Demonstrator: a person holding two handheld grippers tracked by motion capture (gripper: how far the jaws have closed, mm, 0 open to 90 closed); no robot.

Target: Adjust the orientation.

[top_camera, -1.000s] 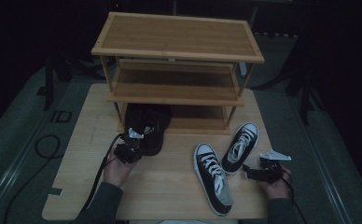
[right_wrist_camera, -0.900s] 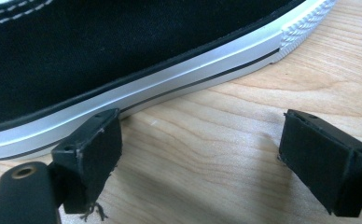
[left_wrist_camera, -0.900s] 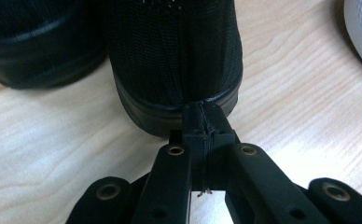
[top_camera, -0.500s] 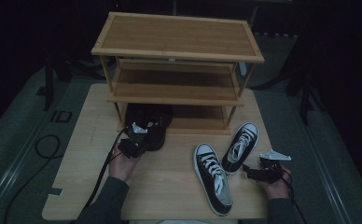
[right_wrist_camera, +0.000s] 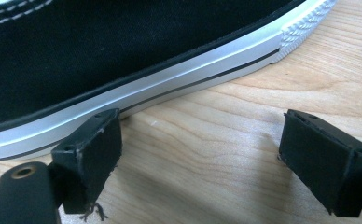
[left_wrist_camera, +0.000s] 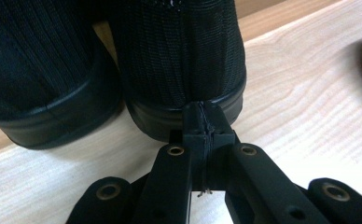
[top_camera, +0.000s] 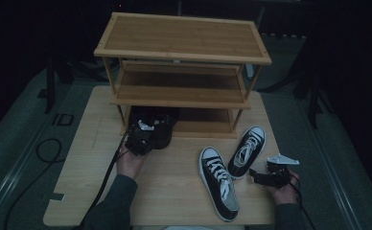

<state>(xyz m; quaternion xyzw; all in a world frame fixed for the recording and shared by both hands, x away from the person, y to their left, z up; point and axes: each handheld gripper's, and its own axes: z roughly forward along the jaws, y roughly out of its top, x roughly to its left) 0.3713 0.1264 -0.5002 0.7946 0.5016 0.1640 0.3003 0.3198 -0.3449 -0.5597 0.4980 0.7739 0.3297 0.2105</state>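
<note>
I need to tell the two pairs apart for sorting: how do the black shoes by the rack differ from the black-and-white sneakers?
The black shoes are black all over, soles included; the black-and-white sneakers have white soles, toe caps and laces. The black shoes stand side by side at the rack's bottom shelf, while the sneakers lie angled apart on the open table. The shut left hand-held gripper sits at the black shoes' heel. Both pairs rest upright on their soles.

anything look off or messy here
Mildly. The two sneakers lie splayed at different angles on the table, not paired. The black shoes sit neatly together at the rack's bottom shelf. Nothing looks damaged or spilled.
</note>
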